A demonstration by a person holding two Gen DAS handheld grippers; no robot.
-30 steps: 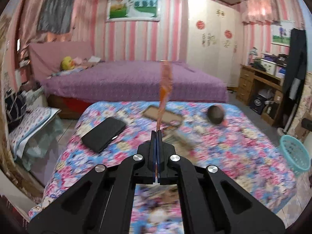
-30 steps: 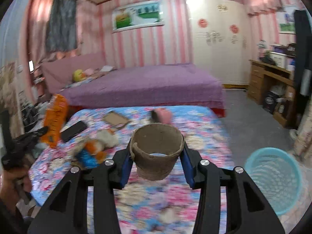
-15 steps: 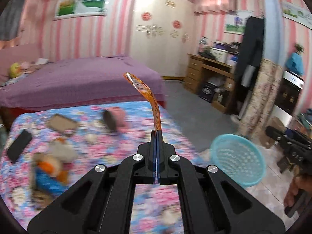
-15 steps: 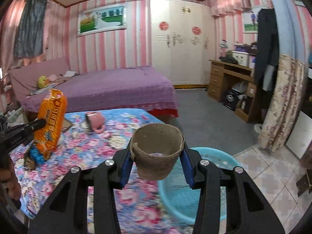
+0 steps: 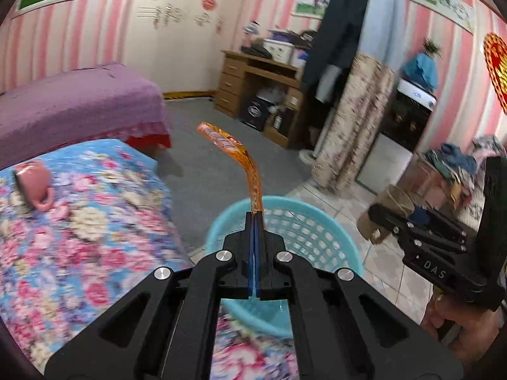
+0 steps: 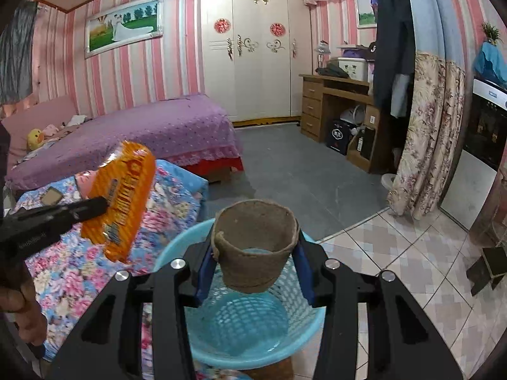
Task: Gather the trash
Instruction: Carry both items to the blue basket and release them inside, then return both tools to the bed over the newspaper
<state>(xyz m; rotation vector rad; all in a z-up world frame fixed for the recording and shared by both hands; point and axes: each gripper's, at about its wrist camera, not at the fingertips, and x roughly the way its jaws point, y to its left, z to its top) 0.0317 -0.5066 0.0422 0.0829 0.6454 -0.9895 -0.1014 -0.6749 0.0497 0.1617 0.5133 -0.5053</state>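
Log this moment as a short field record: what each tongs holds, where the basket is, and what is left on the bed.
left tongs: shut on orange wrapper, edge-on above the basket
right tongs: shut on brown pot, above the basket
basket: light blue, on the floor beside the floral bed; no trash visible inside
left on bed: pink mug on its side
release: not yet done

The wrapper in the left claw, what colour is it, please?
Orange wrapper, clearest in the right wrist view.
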